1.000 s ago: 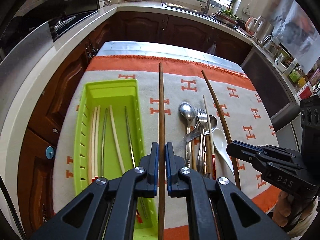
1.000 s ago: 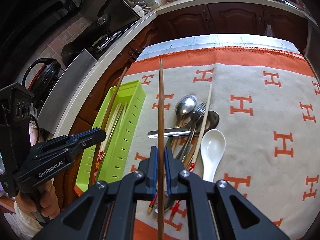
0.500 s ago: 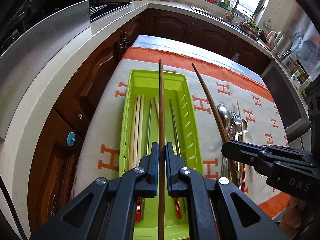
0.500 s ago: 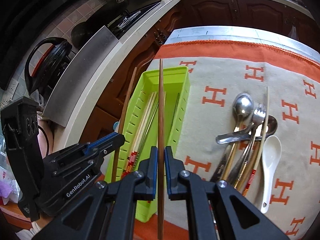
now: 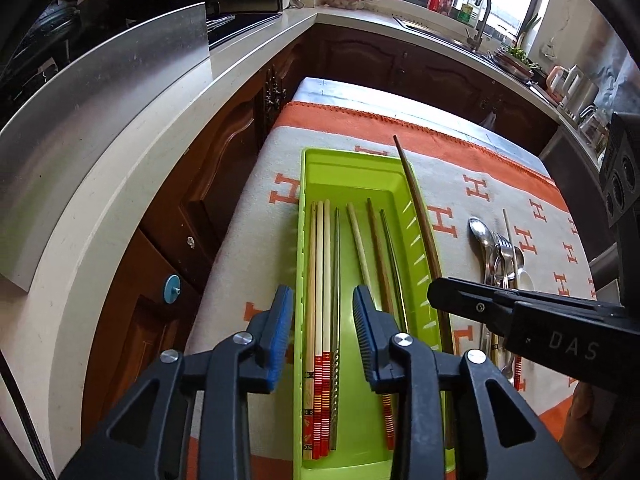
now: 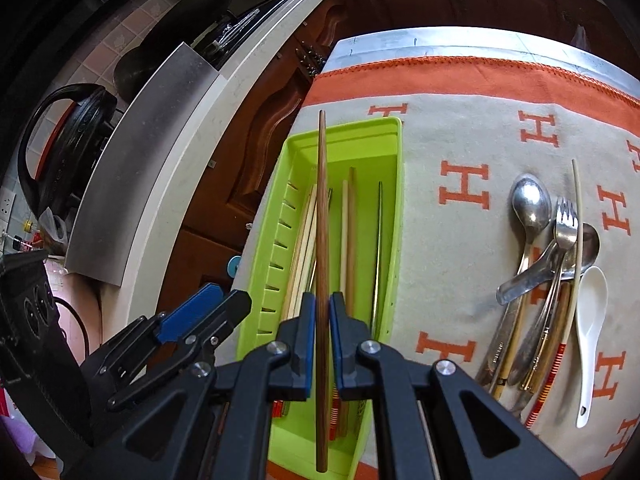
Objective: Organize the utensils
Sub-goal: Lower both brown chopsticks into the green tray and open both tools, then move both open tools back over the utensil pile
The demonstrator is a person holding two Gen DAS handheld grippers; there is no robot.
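Note:
My left gripper (image 5: 322, 320) hangs over the near end of the lime-green tray (image 5: 352, 178), its jaws opening with nothing pressed between the blue pads. Below it several chopsticks lie lengthwise in the tray, among them a dark brown chopstick (image 5: 377, 248). My right gripper (image 6: 322, 320) is shut on a second long brown chopstick (image 6: 322, 220), held above the tray (image 6: 394, 216) and pointing along it. In the left wrist view that held chopstick (image 5: 418, 208) slants over the tray's right wall. The left gripper (image 6: 228, 298) shows at lower left of the right wrist view.
A pile of metal spoons and a fork (image 6: 560, 240), a pale chopstick and a white ceramic spoon (image 6: 590, 320) lies on the orange-and-grey cloth right of the tray. A counter edge (image 5: 160, 140) and dark cabinets run along the left. A hand grips the right tool's handle (image 5: 584, 412).
Both grippers moved left from the utensil pile to over the green tray. The left gripper opened and let go of its brown chopstick, which now lies in the tray. The right still holds its chopstick.

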